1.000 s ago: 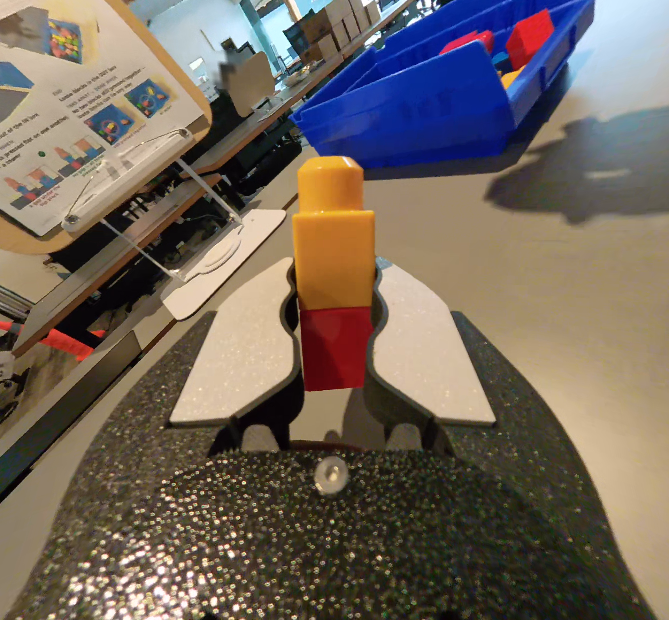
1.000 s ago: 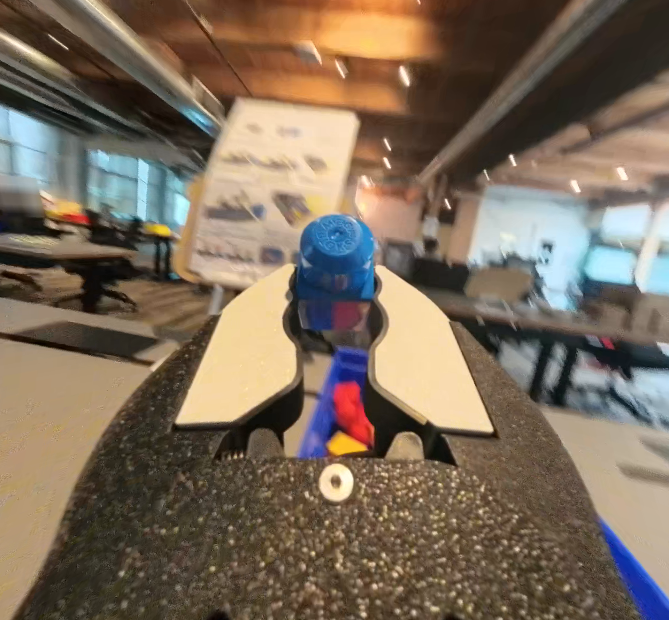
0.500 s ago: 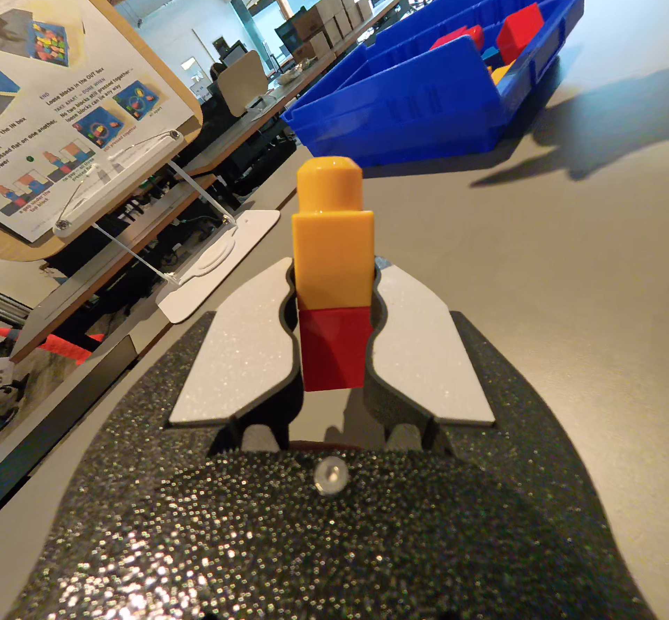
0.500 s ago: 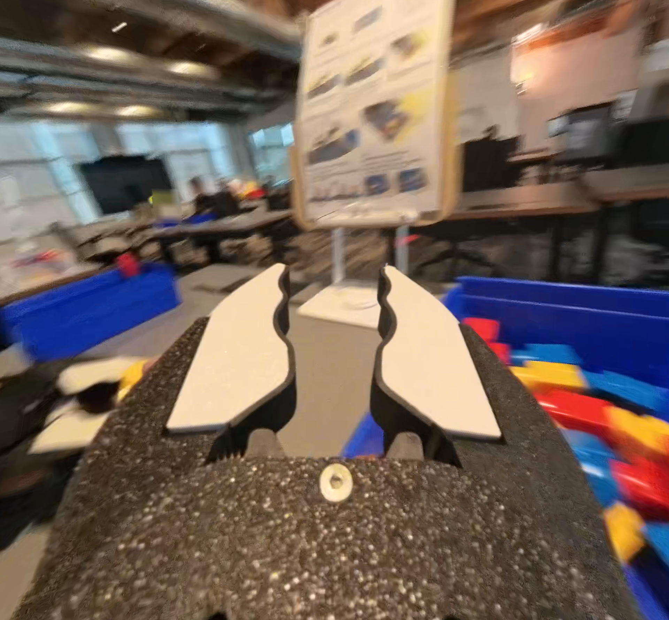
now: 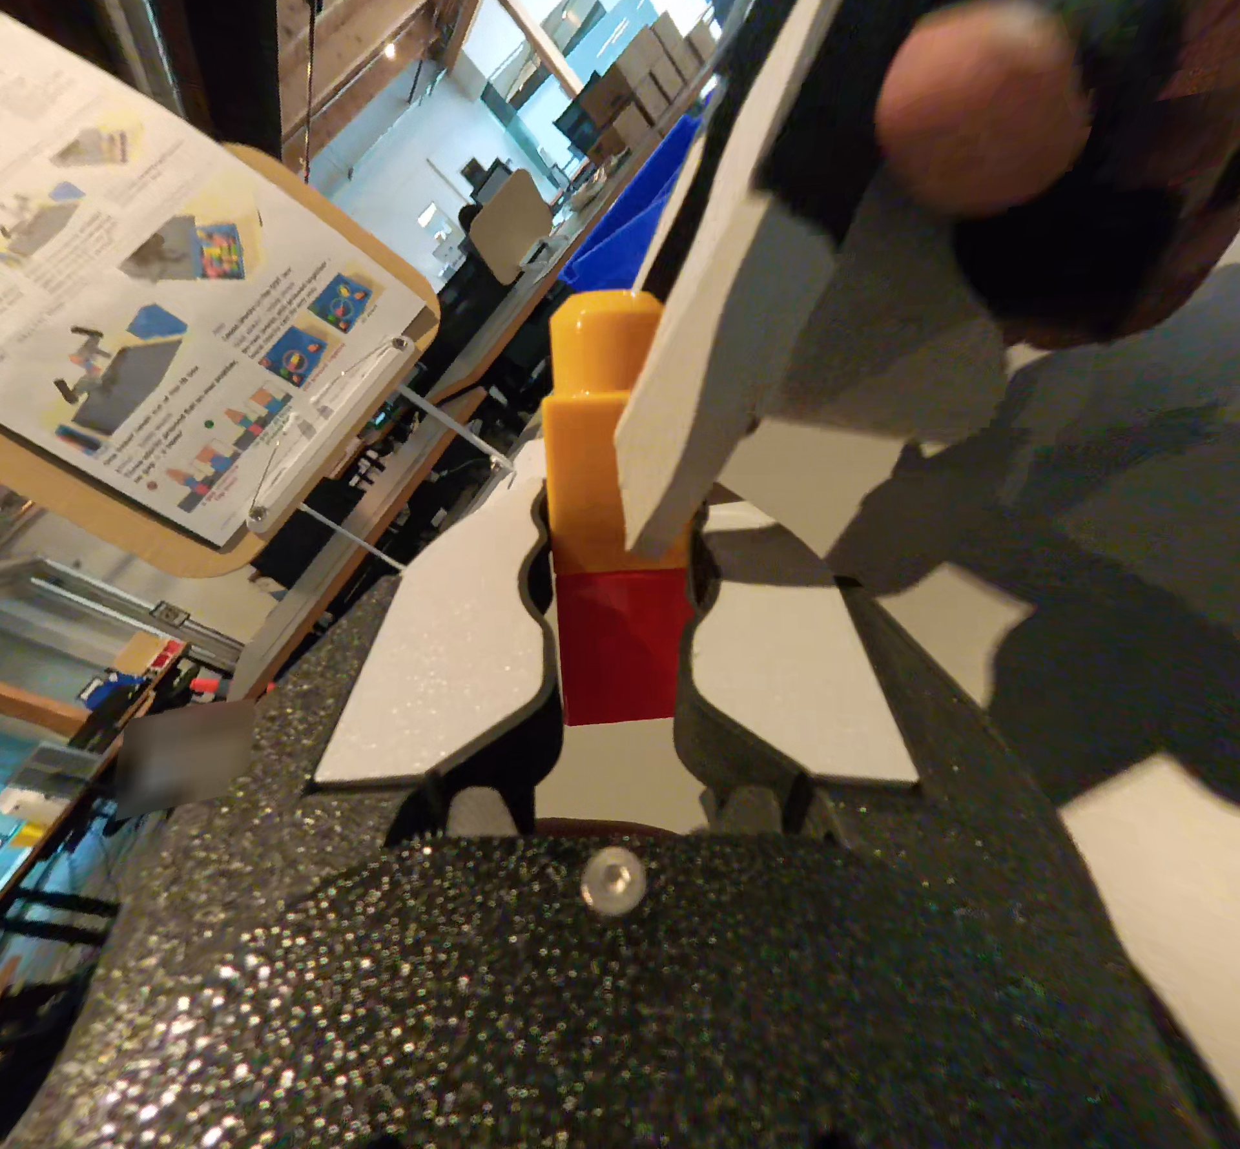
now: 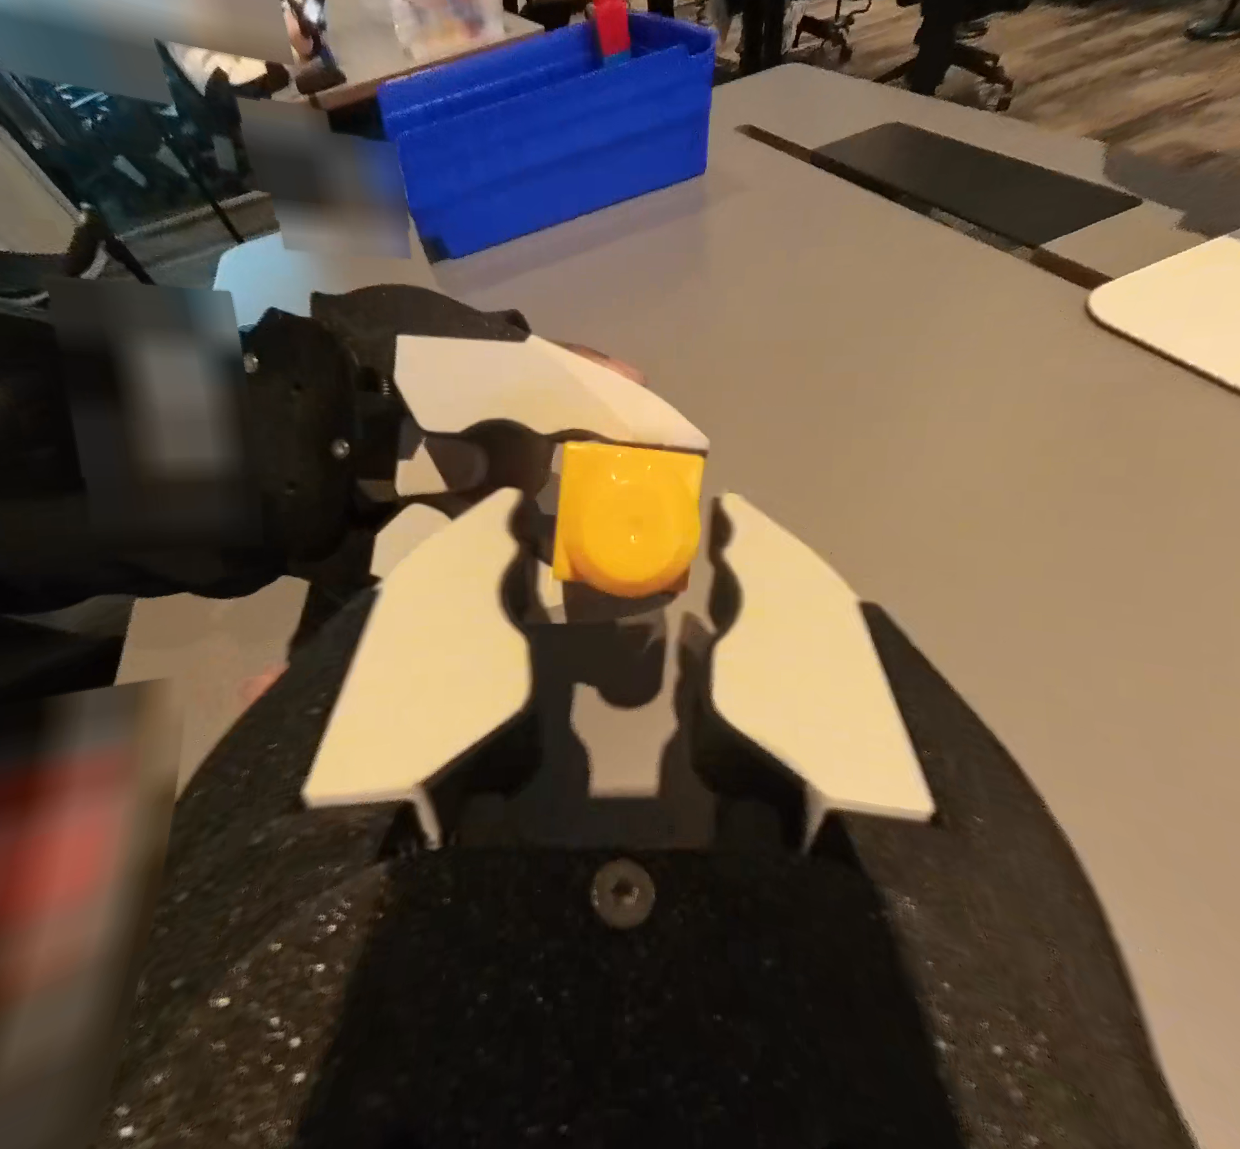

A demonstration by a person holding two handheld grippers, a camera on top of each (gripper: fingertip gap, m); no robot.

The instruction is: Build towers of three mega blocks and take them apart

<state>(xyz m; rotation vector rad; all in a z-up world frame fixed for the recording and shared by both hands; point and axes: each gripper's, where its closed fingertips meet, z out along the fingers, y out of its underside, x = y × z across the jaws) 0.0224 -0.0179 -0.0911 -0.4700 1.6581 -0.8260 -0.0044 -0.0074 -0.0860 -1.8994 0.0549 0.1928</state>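
My left gripper (image 5: 617, 506) is shut on a red block (image 5: 621, 647) with a yellow block (image 5: 590, 419) pressed on top, the stud pointing up. My right gripper (image 6: 621, 499) is open and looks down on the yellow block (image 6: 627, 523); its fingers stand on either side of it with small gaps. In the left wrist view one right gripper finger (image 5: 691, 345) comes down from the upper right across the yellow block. In the right wrist view the left gripper's finger (image 6: 537, 392) reaches in from the left; the red block is hidden under the yellow one.
A blue bin (image 6: 557, 130) stands at the far side of the grey table (image 6: 906, 446), with a red block (image 6: 609, 9) upright in it. A black mat (image 6: 973, 184) and a white plate (image 6: 1174, 318) lie at the right. A poster board (image 5: 201, 325) on a stand is at the left. Both grippers' tips are close together, under 4 cm apart.
My right gripper let go of the blue block, opened, and swung from the bin to astride the yellow block. My left gripper kept its hold on the stack and tilted slightly.
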